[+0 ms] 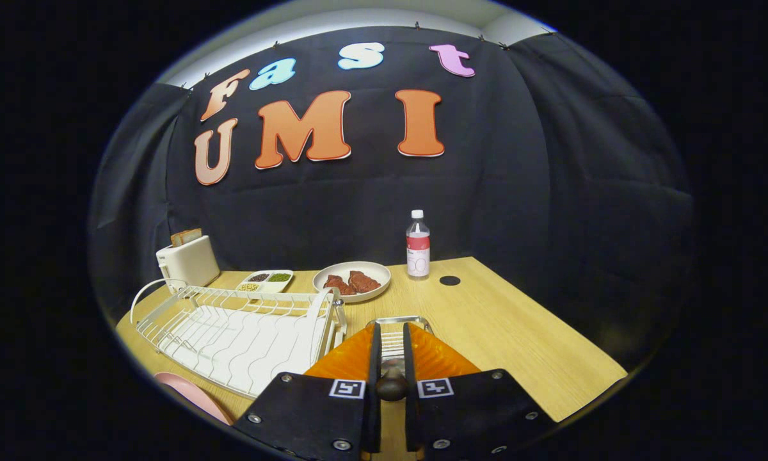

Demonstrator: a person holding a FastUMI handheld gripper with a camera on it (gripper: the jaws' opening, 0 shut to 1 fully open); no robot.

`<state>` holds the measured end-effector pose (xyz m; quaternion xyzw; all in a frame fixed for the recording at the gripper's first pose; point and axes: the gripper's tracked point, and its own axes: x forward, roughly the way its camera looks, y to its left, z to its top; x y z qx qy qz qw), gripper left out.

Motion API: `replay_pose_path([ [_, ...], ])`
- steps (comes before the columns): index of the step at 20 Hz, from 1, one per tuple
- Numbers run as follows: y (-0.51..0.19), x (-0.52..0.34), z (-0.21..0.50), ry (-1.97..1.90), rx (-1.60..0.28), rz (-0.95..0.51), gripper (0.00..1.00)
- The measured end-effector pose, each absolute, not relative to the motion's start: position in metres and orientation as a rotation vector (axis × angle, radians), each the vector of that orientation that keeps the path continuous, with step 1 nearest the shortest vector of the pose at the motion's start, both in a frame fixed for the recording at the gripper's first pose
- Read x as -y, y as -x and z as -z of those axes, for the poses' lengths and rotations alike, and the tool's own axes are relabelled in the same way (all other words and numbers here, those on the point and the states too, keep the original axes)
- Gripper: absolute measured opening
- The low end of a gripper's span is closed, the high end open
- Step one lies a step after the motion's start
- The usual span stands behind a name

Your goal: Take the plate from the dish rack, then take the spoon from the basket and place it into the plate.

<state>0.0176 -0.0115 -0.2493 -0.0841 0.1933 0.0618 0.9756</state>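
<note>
your hand-held gripper [392, 339] is nearly closed on a dark spoon handle [392, 384], over the metal basket [398, 330]. the pink plate [192, 392] lies on the table beside the dish rack [243, 339]; lift straight up, then carry left
</note>
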Motion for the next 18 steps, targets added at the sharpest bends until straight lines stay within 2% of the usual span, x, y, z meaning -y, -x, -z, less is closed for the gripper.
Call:
replay_pose_path([
  [9,-0.019,-0.006,0.179,0.256,-0.299,-0.109,0.14],
  [18,0.03,-0.083,0.119,0.248,-0.24,-0.208,0.14],
])
